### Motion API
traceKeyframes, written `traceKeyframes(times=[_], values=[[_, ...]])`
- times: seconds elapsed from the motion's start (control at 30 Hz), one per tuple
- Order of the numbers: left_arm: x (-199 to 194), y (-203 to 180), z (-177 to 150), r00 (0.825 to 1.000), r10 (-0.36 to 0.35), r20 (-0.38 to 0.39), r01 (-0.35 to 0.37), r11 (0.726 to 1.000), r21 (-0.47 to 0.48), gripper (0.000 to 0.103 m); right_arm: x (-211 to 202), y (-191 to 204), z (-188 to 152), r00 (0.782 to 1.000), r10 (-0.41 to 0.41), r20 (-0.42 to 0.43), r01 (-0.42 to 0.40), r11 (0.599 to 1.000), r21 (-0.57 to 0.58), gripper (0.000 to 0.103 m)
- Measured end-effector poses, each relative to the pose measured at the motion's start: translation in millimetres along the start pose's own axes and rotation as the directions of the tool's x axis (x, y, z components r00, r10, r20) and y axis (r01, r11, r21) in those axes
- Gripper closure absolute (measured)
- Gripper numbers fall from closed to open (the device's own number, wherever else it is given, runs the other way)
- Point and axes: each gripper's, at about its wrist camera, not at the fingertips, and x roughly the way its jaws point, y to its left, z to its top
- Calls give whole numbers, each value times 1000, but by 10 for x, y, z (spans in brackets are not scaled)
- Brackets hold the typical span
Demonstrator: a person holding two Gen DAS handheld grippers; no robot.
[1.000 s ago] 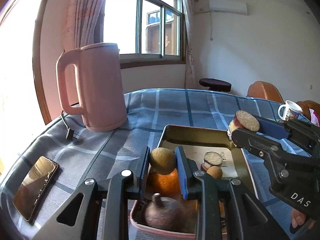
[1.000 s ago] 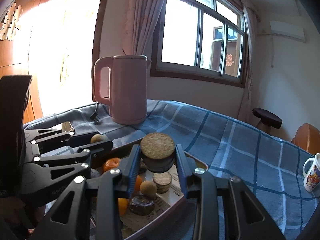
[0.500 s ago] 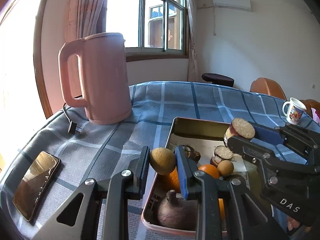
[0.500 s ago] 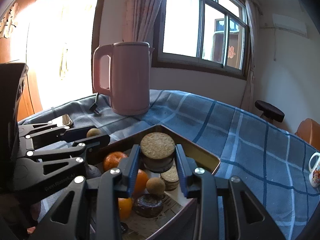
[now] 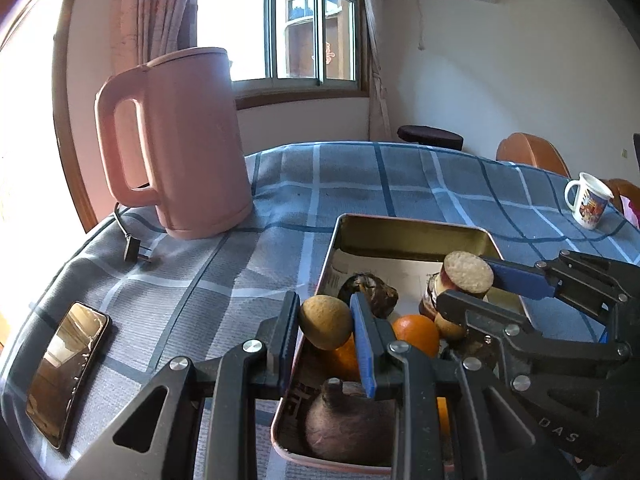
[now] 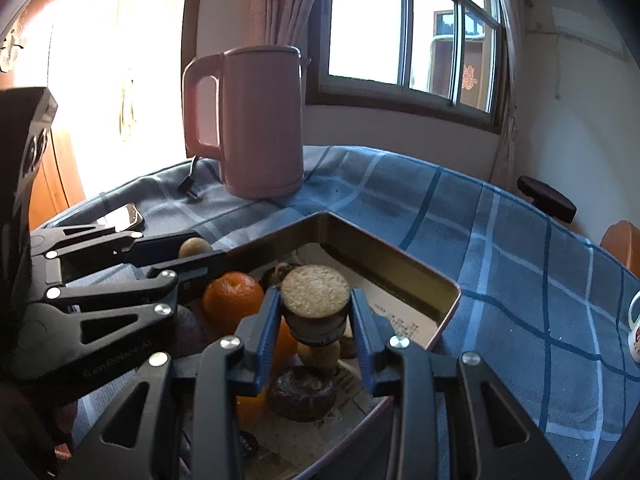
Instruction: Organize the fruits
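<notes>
A metal tray [image 5: 412, 232] [image 6: 384, 256] lined with paper sits on the blue checked tablecloth and holds oranges [image 5: 416, 334] [image 6: 232, 304], a brown hairy fruit [image 5: 348, 432], dark cut pieces [image 5: 376, 292] [image 6: 302, 394] and small tan fruits. My left gripper [image 5: 326, 322] is shut on a round tan fruit [image 5: 325, 322] above the tray's near left rim; it also shows in the right wrist view [image 6: 196, 248]. My right gripper [image 6: 315, 312] is shut on a dark cylinder-shaped cut piece with a tan top [image 6: 315, 300] [image 5: 466, 276], held over the tray.
A pink electric kettle [image 5: 180, 144] [image 6: 248, 120] stands at the back left with its plug [image 5: 134, 250] lying beside it. A phone [image 5: 66, 370] lies at the left edge. A white mug [image 5: 588, 204] stands at the far right. Chairs and a stool stand behind the table.
Both grippers, still holding their fruit, have moved forward and lower towards the tray; the kettle and tray appear nearer. The right gripper's piece now hangs lower over the tray's fruits.
</notes>
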Motion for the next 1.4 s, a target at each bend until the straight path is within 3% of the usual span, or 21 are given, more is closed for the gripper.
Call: traceKeyframes(times=[0.2,0.33,0.53,0.7,1.0,1.4], values=[[24,-7,0,1000,9,-7,-9,1000,4,75,11,26,-16,1000,11,-20,-11,1000,-7,65],[18,-20,-3,1000,4,-2,-4,1000,7,73,-27,34,-26,1000,1,-5,-1,1000,-8,50],[-34,9,-12,1000,8,13,-8,1000,-10,51,-110,-16,-44,1000,-6,20,6,1000,16,42],[-186,0,14,998,4,69,-2,1000,-21,33,-258,-65,-75,997,-44,65,42,998,37,30],[-389,-71,52,991,-21,134,26,999,-31,31,-643,-131,-73,973,-165,159,160,986,43,20],[-532,-120,45,985,-28,173,36,998,-44,31,-902,-136,-87,961,-180,210,174,984,50,14]])
